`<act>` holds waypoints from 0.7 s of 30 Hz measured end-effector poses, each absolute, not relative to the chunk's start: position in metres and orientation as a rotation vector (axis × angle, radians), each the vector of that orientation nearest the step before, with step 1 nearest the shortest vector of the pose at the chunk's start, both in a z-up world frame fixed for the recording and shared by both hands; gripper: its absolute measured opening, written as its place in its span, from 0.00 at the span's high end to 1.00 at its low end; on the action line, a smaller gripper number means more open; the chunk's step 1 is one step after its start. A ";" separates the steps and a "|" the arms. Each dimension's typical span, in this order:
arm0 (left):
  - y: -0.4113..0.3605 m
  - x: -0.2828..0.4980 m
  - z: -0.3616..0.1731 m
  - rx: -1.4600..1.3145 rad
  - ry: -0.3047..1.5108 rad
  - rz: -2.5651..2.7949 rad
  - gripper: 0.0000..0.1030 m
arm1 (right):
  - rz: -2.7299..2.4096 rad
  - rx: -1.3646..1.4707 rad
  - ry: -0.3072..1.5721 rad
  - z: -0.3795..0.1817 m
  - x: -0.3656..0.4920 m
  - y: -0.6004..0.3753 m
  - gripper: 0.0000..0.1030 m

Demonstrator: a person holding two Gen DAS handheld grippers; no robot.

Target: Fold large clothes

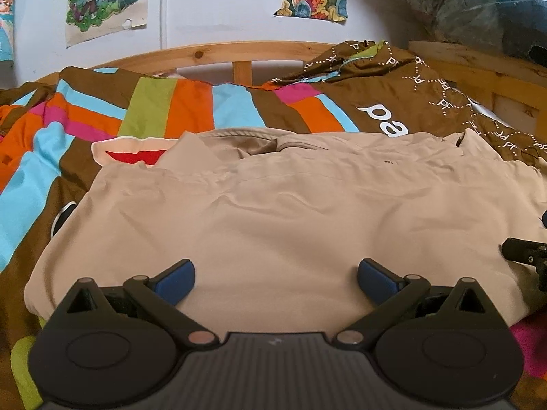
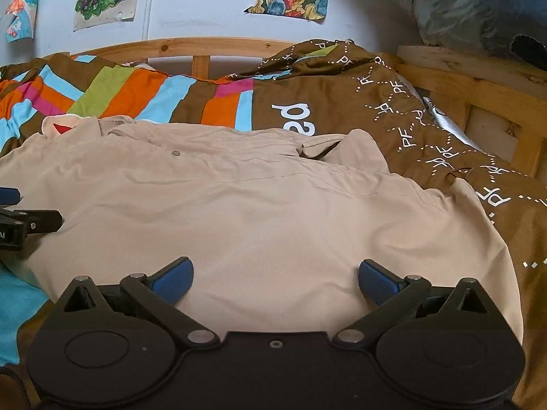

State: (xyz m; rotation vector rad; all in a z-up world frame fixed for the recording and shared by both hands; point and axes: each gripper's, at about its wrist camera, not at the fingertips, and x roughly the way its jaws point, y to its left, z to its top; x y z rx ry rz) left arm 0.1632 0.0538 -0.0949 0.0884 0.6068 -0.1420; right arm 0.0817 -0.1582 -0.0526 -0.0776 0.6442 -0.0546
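Observation:
A large beige shirt [image 1: 273, 212] lies folded on the bed, collar toward the headboard; it also shows in the right wrist view [image 2: 259, 212]. My left gripper [image 1: 276, 282] is open and empty, just above the shirt's near edge on its left half. My right gripper [image 2: 276, 282] is open and empty above the near edge on its right half. The right gripper's tip shows at the right edge of the left wrist view [image 1: 526, 253], and the left gripper's tip shows at the left edge of the right wrist view [image 2: 27, 225].
The shirt rests on a striped multicoloured duvet [image 1: 102, 116] with a brown patterned part [image 2: 427, 130] to the right. A wooden headboard [image 1: 239, 49] and a wall with posters are behind. A wooden side rail [image 2: 478, 78] and bagged bedding [image 2: 478, 7] are at the right.

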 end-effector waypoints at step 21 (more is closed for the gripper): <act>0.126 0.116 -0.058 -0.307 0.831 -0.209 0.00 | -0.131 0.209 0.623 0.012 0.030 -0.170 0.01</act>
